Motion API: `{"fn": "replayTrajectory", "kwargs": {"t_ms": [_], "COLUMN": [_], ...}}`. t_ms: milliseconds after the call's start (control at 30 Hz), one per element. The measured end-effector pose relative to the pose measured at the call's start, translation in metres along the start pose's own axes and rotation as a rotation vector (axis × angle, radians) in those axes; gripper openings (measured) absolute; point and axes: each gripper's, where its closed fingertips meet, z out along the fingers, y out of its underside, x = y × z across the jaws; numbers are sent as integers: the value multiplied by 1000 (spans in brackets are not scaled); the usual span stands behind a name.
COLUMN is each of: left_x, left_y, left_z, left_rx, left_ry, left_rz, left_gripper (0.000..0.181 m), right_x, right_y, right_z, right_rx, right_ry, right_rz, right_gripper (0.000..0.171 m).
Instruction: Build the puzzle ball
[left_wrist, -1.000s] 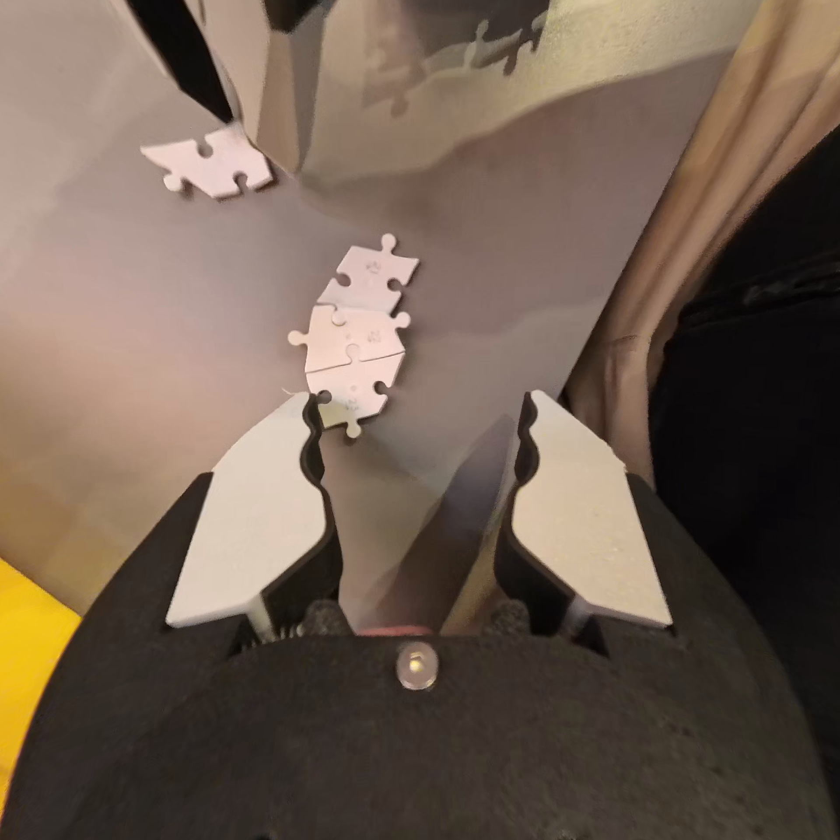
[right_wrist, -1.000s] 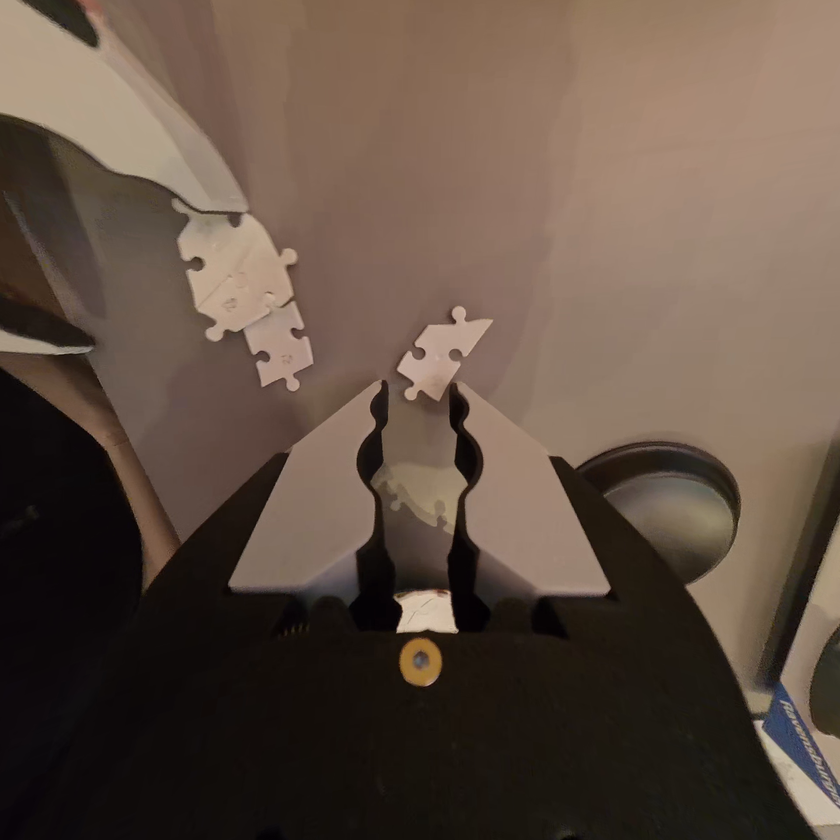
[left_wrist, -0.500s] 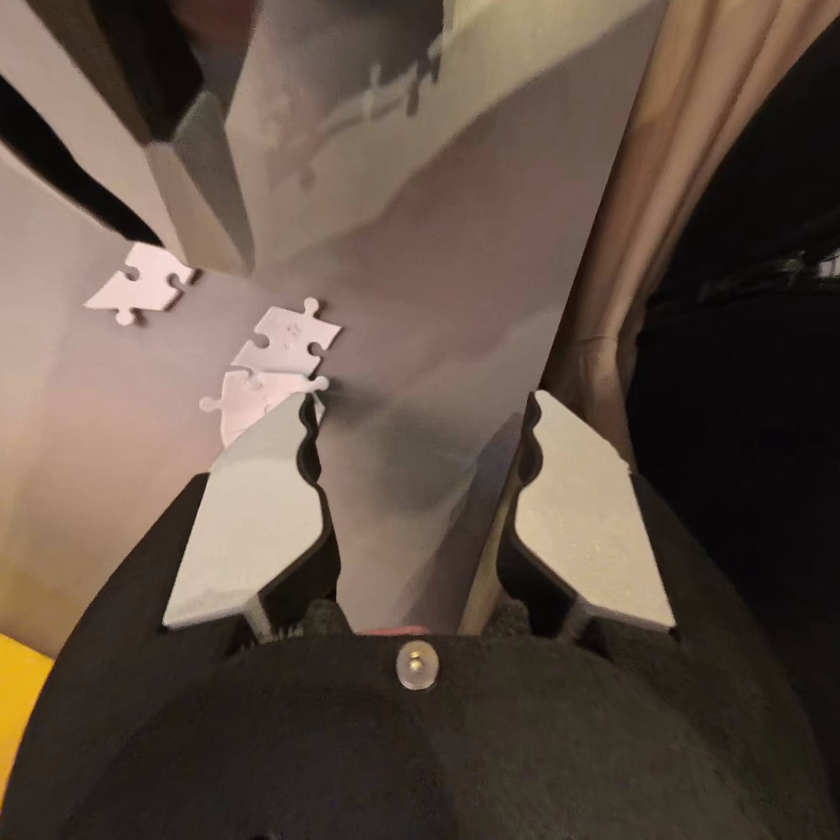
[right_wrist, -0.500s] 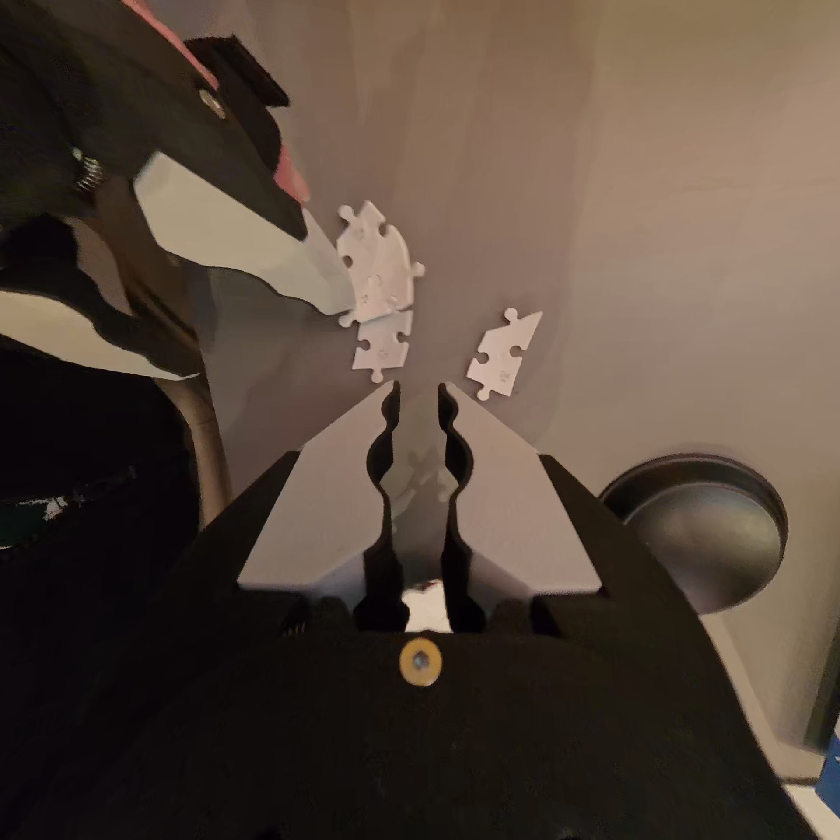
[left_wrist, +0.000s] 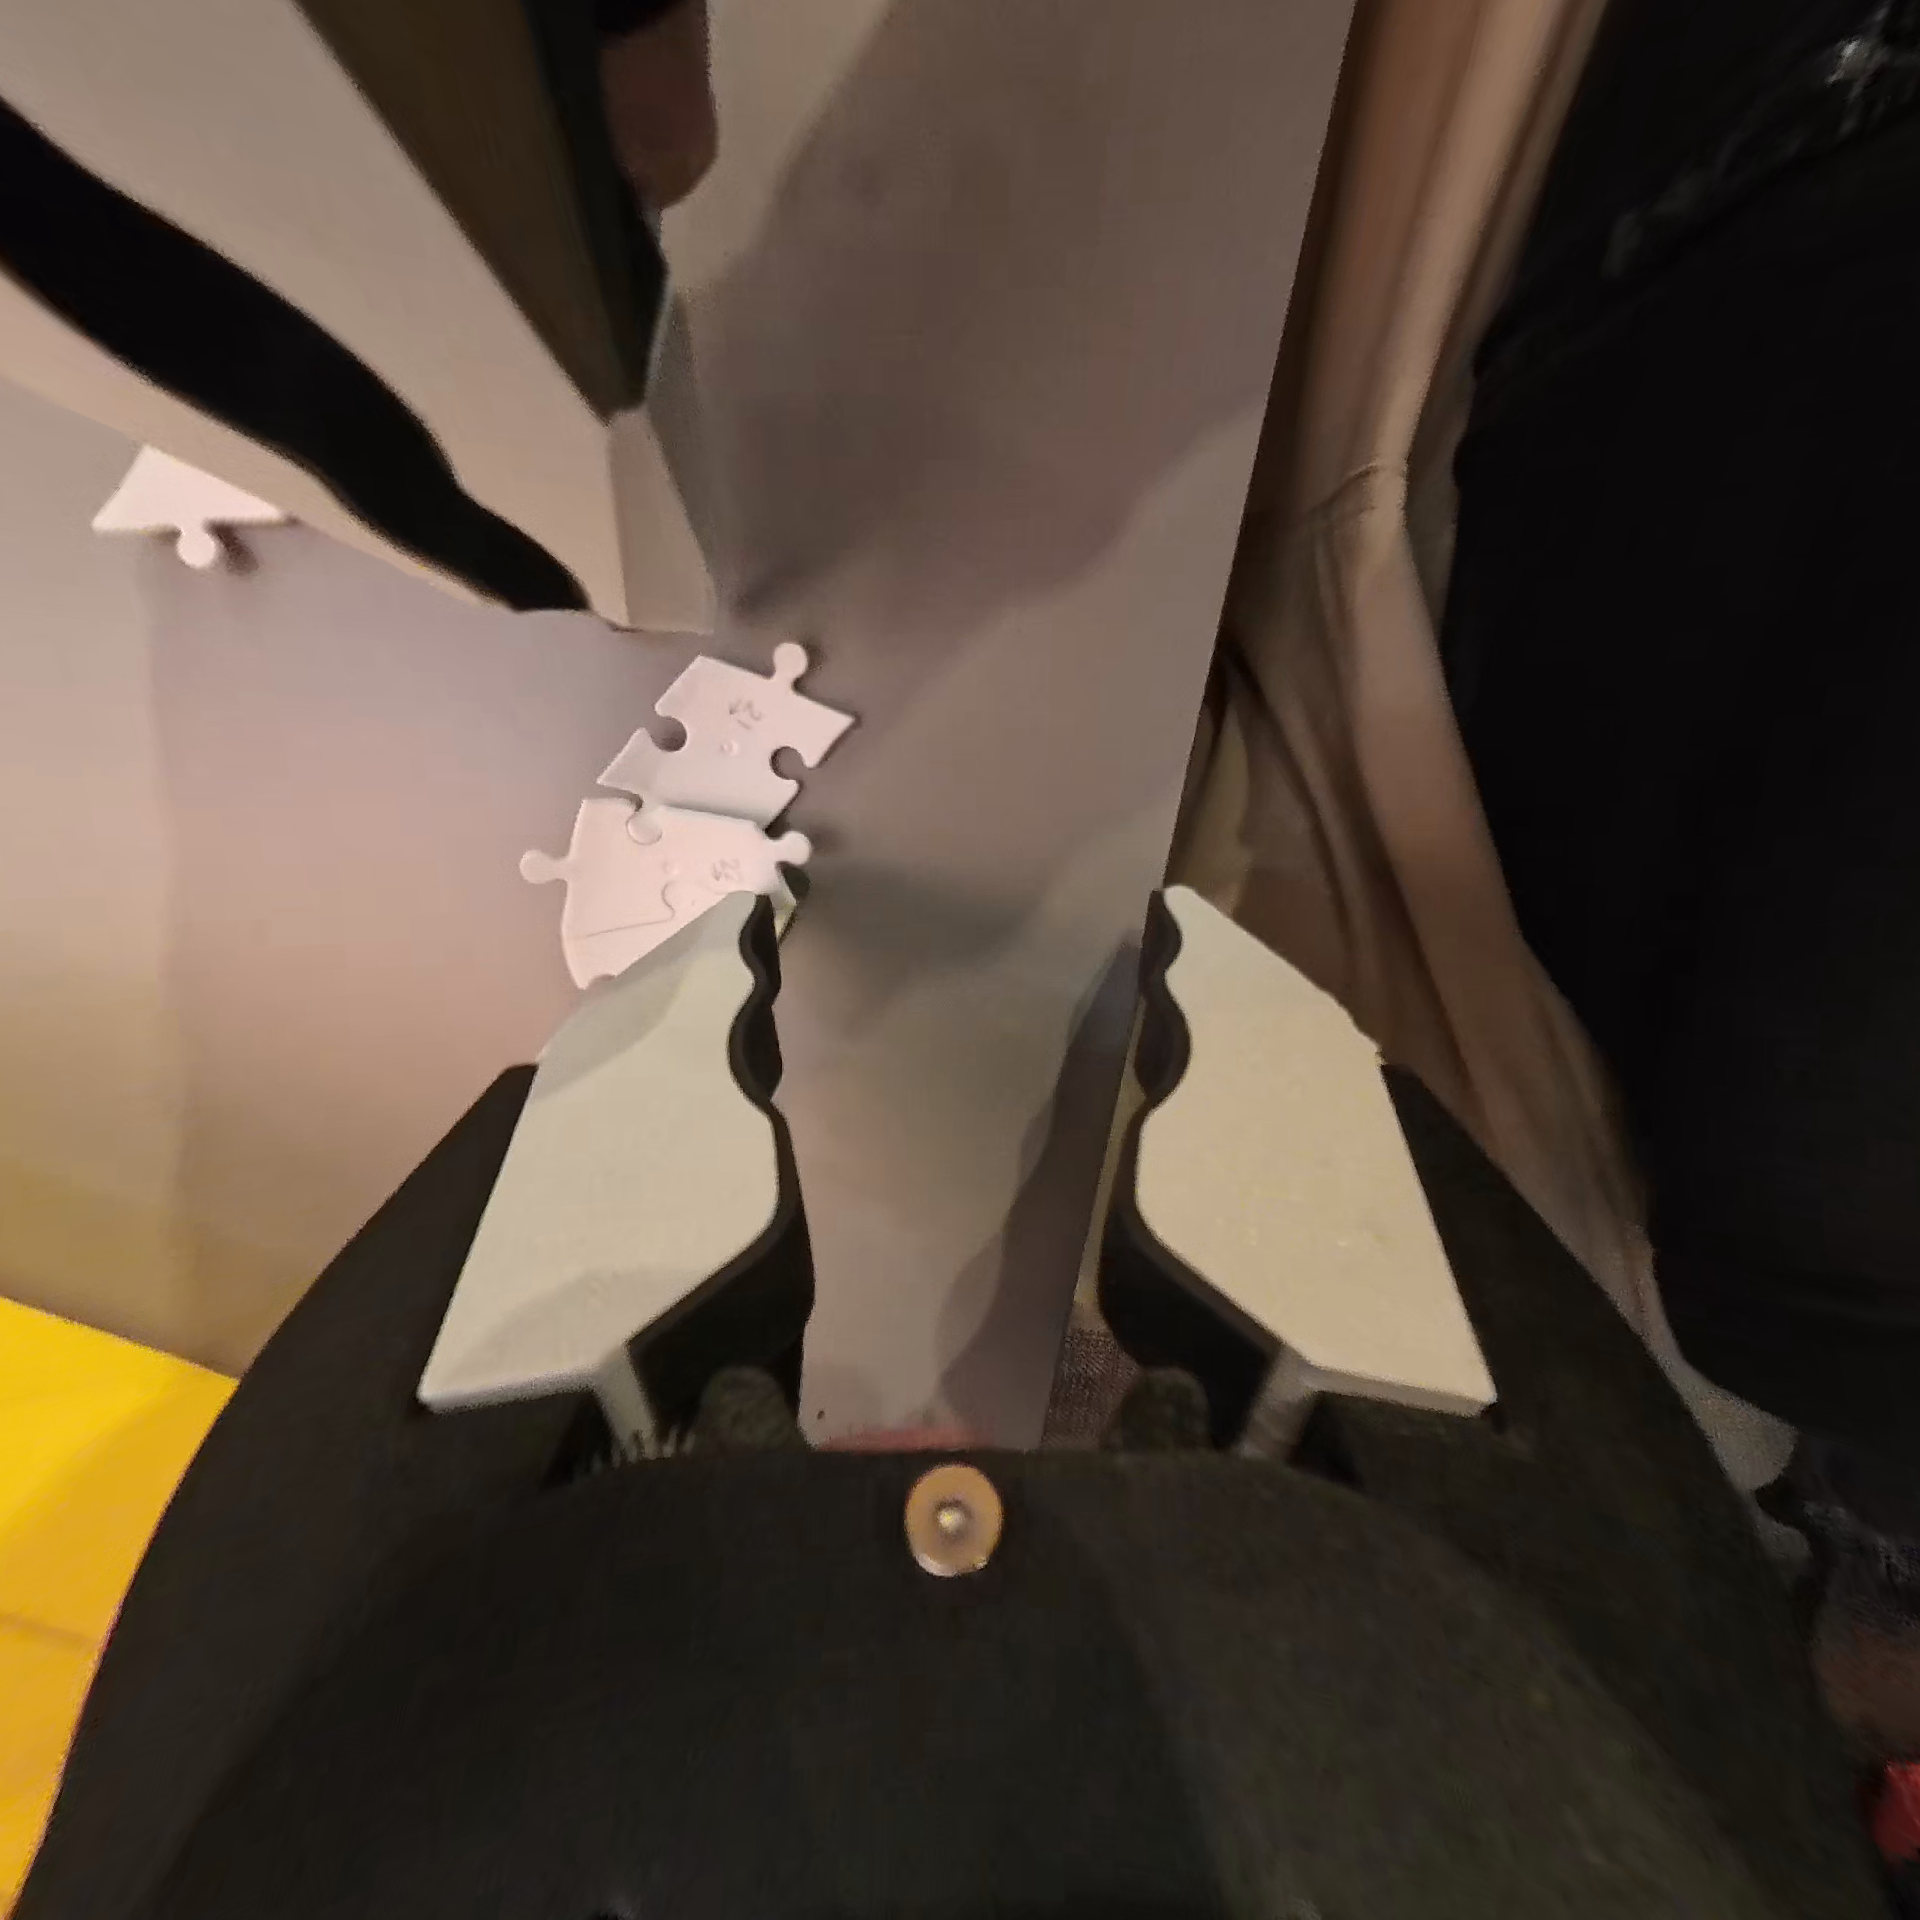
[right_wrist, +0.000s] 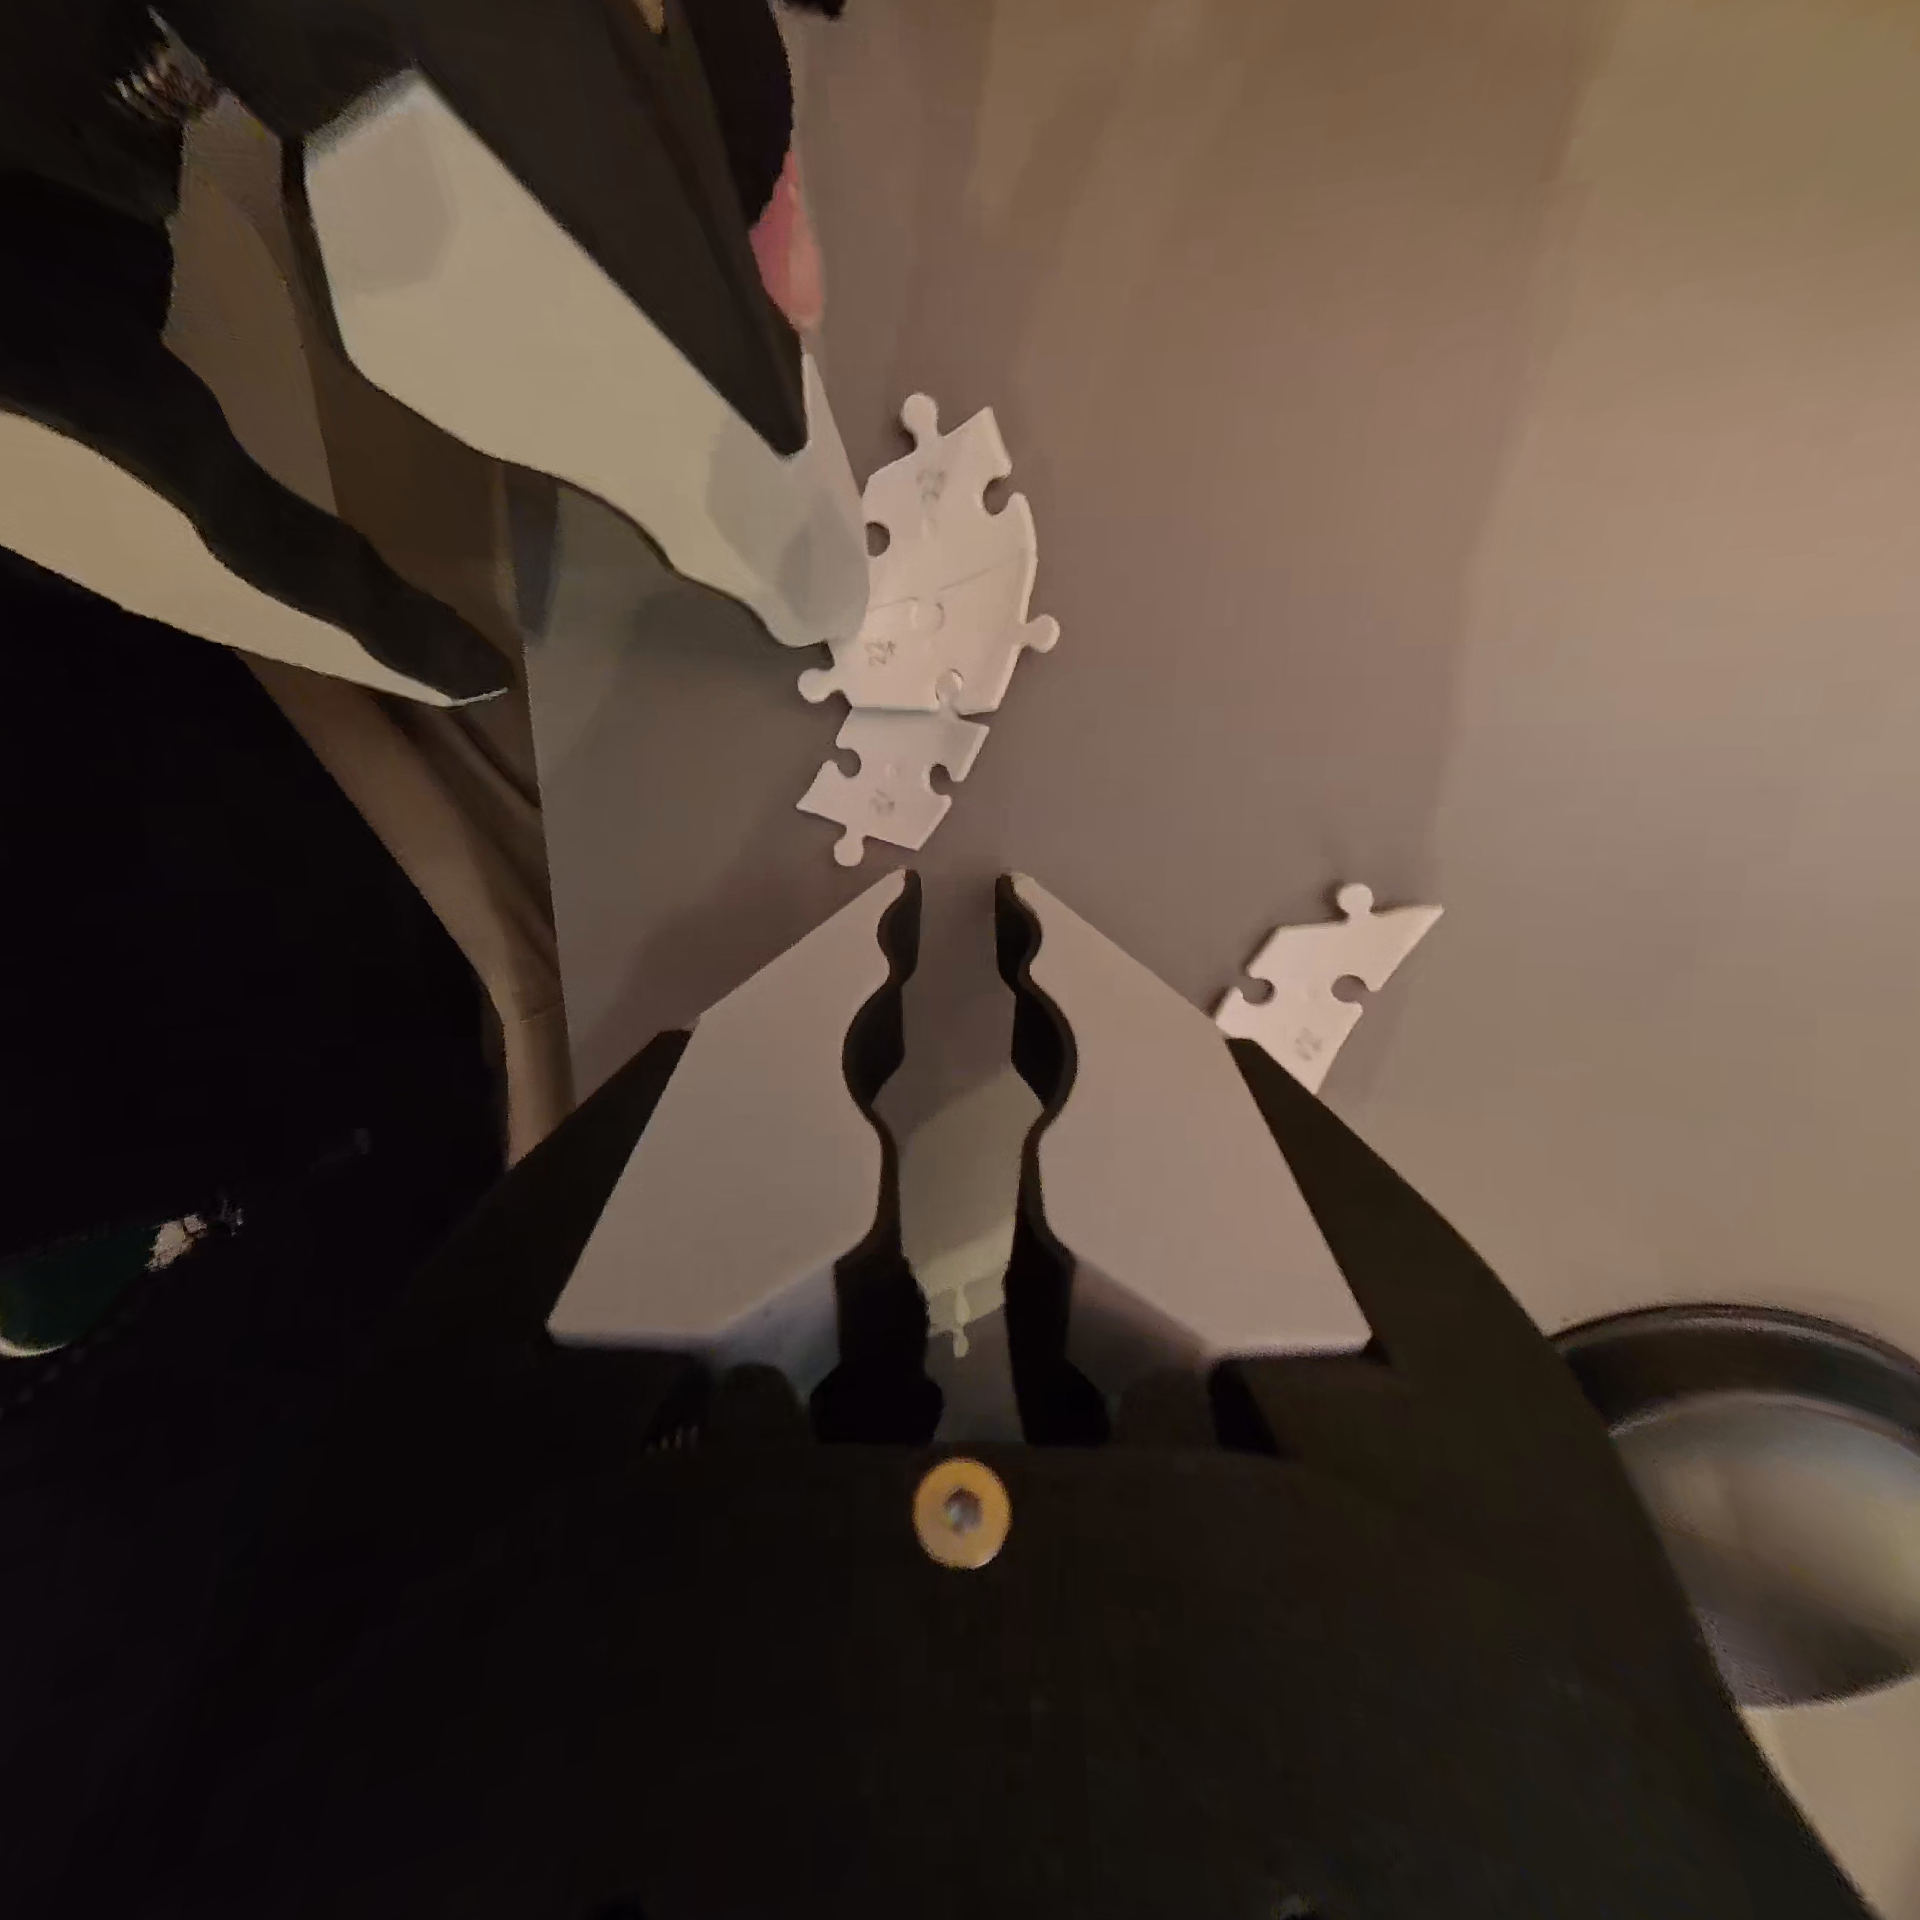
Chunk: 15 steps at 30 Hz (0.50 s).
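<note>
Several white puzzle pieces lie on a grey table (right_wrist: 1299, 416). A joined cluster (right_wrist: 956, 582) also shows in the left wrist view (left_wrist: 634, 883). A single piece (right_wrist: 894, 779) lies against it, and shows in the left wrist view (left_wrist: 727, 738). My left gripper (left_wrist: 966, 914) is open and empty, and its left fingertip (right_wrist: 810, 561) rests on the cluster's edge. My right gripper (right_wrist: 956, 883) is empty, its jaws a narrow gap apart, its tips just short of the single piece. A loose piece (right_wrist: 1320, 987) lies to its right, partly behind the finger.
A round black dish (right_wrist: 1766, 1507) sits at the lower right of the right wrist view. A beige cloth (left_wrist: 1351, 727) and dark clothing run along the table's edge. A yellow surface (left_wrist: 83, 1507) is at the lower left. The right gripper (left_wrist: 312, 343) hides part of the loose piece (left_wrist: 177, 509). About 6 centimeters separates my right fingertips from the loose piece (right_wrist: 1320, 987).
My right gripper has moved left from the loose piece toward the single piece, and its jaws have narrowed. My left gripper has shifted so that its left fingertip lies on the cluster.
</note>
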Motion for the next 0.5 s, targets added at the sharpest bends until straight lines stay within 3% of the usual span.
{"fn": "replayTrajectory", "kwargs": {"t_ms": [500], "left_x": [4], "left_y": [7], "left_z": [2], "left_rx": [-63], "left_ry": [-73], "left_rz": [105], "left_gripper": [56], "right_x": [-15], "right_y": [-3], "right_z": [9], "right_rx": [-20], "right_ry": [10], "right_rz": [-101], "right_gripper": [0]}}
